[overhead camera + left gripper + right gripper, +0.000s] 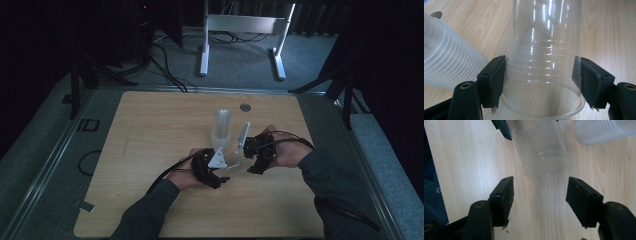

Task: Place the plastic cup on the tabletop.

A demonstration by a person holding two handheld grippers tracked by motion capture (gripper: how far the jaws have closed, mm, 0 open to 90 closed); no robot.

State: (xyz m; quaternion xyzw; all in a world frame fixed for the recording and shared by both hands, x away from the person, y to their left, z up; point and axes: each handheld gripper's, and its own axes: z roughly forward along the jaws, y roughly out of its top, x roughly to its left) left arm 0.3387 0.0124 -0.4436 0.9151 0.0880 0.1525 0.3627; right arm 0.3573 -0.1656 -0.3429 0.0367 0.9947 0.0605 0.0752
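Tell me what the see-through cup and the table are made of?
The cup looks like thin clear plastic: the table shows through its wall, bright streaks glint on it, and fine ridges ring it. The left tool grips it on both sides. The table looks like pale wood or a wood-look top; grain lines run along it and the finish seems smooth and matt.

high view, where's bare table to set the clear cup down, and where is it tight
Bare wood lies along the table's left half, between its left edge and the cup stack, and along the near edge between the forearms. It is crowded mid-table, where the left gripper, holding the clear cup, meets the open right gripper beside the stack.
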